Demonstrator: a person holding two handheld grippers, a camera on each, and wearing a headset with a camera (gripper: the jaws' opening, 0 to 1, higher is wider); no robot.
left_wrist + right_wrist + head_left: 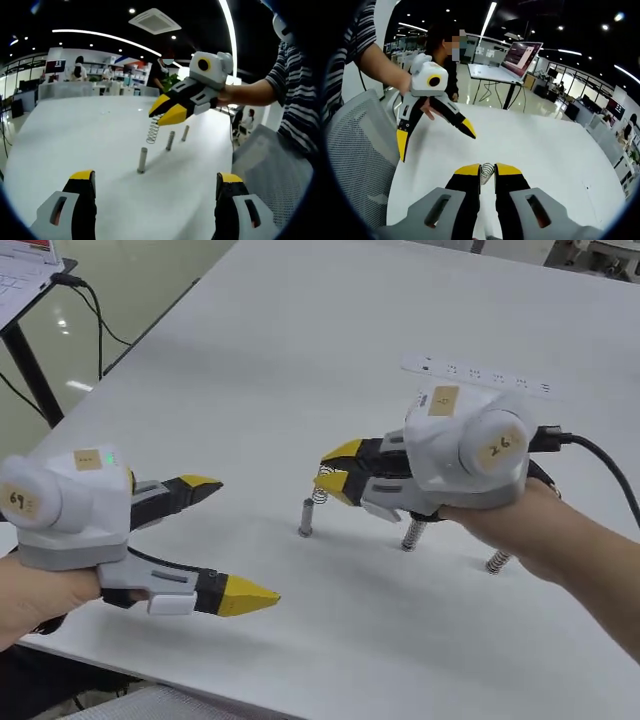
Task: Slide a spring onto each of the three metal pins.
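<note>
**Steel spring near the last bare pin**

Head view: shows right gripper nearly closed on the spring, just above-right of that pin, and left gripper wide open, empty, left of it. Left gripper view: confirms the offset. Right gripper view: pinches the spring's end. Centre over the pin, lower straight, release.

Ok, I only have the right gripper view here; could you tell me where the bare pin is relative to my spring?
Observer: The bare pin stands just below and beside the spring held in the right tongs; the spring isn't on it yet.
Operator: Thank you, and how are the other two pins?
Observer: The middle pin and the end pin each carry a spring already.
</note>
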